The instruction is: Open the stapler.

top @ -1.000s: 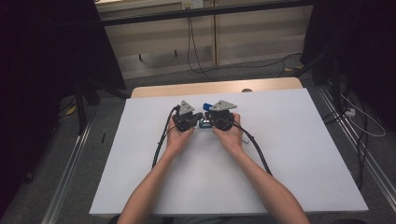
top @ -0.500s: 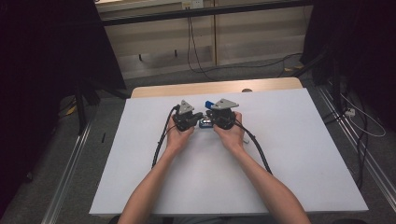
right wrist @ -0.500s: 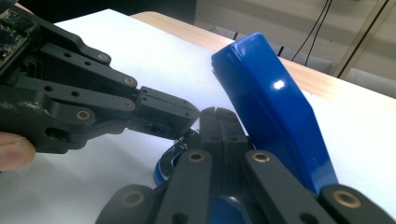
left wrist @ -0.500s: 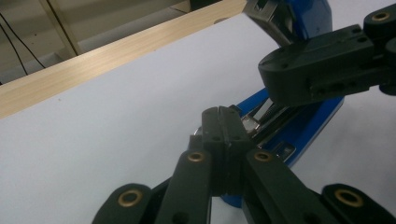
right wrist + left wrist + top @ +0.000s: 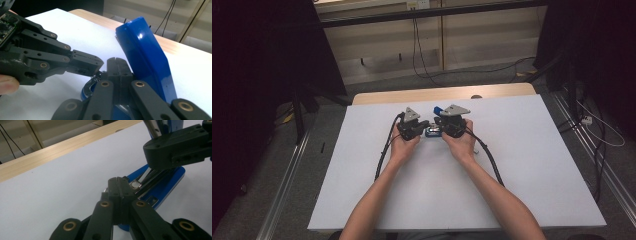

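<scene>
Stapler [image 5: 432, 131] work is in hand: a blue stapler lies opened on the white sheet [image 5: 522, 165] that covers the tabletop, toward the far edge and about midway between the left and right edges. Both grippers meet over it.

Left gripper [image 5: 119, 185]: jaws together, tips pressed flat against each other, nothing visible between them. In the left gripper view the tips sit at the metal magazine [image 5: 147, 178] that runs along the blue base [image 5: 165, 187]; whether they touch it cannot be told.

Right gripper [image 5: 117, 65]: jaws likewise together, with no gap at the tips. In the right gripper view the stapler's blue top arm [image 5: 146, 57] stands swung up and tilted, just beside the right jaw's outer face (it appears to lean on that jaw, not to be clamped by it). The left gripper's tips come in from the left of that view and end at the curved metal front of the base.

Step, as judged: the stapler has been opened and is being held open, with the left tips working at the magazine, probably to load, clear or check the staple channel.

Next move, as judged:
- Keep the right gripper steady so the top arm does not drop shut.
- Guide the left tips along the channel with light pressure; the base lies loose on the sheet and may slide.
- To grasp any part, the jaws must first be parted.
</scene>
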Action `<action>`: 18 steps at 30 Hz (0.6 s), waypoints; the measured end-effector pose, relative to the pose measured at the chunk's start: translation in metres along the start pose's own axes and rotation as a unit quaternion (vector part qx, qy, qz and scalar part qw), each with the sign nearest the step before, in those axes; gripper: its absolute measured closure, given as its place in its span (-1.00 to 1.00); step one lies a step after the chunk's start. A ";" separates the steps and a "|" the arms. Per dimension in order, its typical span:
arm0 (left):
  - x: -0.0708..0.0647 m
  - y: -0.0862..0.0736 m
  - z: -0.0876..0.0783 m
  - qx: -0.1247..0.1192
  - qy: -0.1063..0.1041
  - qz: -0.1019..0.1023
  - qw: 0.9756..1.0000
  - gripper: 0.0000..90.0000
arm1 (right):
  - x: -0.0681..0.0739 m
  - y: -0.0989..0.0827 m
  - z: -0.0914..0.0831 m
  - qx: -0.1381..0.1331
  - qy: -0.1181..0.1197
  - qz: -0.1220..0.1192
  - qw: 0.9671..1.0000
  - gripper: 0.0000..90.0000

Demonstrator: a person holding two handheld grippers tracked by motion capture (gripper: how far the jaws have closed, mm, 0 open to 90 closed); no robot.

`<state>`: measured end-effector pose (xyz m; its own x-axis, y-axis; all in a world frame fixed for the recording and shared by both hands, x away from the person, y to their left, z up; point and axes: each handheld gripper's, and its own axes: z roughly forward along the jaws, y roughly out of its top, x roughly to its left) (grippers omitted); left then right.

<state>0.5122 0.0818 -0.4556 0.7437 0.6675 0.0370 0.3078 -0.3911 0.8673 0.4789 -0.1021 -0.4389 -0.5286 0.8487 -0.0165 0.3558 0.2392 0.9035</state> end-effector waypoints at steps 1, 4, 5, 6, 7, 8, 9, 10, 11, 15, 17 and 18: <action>0.000 0.000 0.000 0.001 -0.001 0.000 1.000 1.00 | 0.000 0.000 0.000 0.000 0.000 0.001 1.000 1.00; 0.000 0.000 0.000 0.001 -0.002 -0.003 1.000 1.00 | 0.000 0.000 -0.001 0.000 0.000 0.001 1.000 1.00; 0.001 0.000 0.000 -0.001 -0.004 -0.006 1.000 1.00 | 0.000 0.000 -0.001 0.000 0.000 0.002 1.000 1.00; 0.001 0.000 0.000 -0.001 -0.005 -0.007 1.000 1.00 | 0.000 0.000 -0.001 -0.001 -0.001 0.004 1.000 1.00; 0.001 0.000 0.000 -0.001 -0.005 -0.006 1.000 1.00 | 0.000 0.000 -0.001 -0.001 -0.002 0.005 1.000 1.00; 0.001 0.000 0.000 0.001 -0.005 -0.004 1.000 1.00 | 0.000 0.000 -0.001 -0.001 -0.003 0.004 1.000 1.00; 0.001 0.000 0.000 0.001 -0.004 -0.004 1.000 1.00 | 0.000 0.000 -0.001 -0.001 -0.003 0.004 1.000 1.00; 0.001 0.000 0.000 0.001 -0.004 -0.004 1.000 1.00 | 0.000 0.000 -0.001 -0.001 -0.002 0.004 1.000 1.00; 0.001 0.000 0.000 0.001 -0.003 -0.003 1.000 1.00 | 0.000 0.000 -0.001 -0.001 -0.002 0.005 1.000 1.00; 0.000 0.001 0.000 0.003 -0.001 -0.002 1.000 1.00 | -0.002 0.002 -0.004 -0.004 -0.008 0.003 1.000 1.00; -0.001 0.001 0.000 0.004 0.001 0.002 1.000 1.00 | -0.003 0.002 -0.005 -0.005 -0.008 0.002 1.000 1.00; -0.001 0.001 0.000 0.005 0.001 0.003 1.000 1.00 | -0.003 0.002 -0.005 -0.005 -0.009 0.003 1.000 1.00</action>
<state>0.5122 0.0808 -0.4545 0.7445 0.6663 0.0430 0.3094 -0.4013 0.8621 0.4774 -0.1066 -0.4352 -0.5131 0.8581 -0.0194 0.3508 0.2302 0.9077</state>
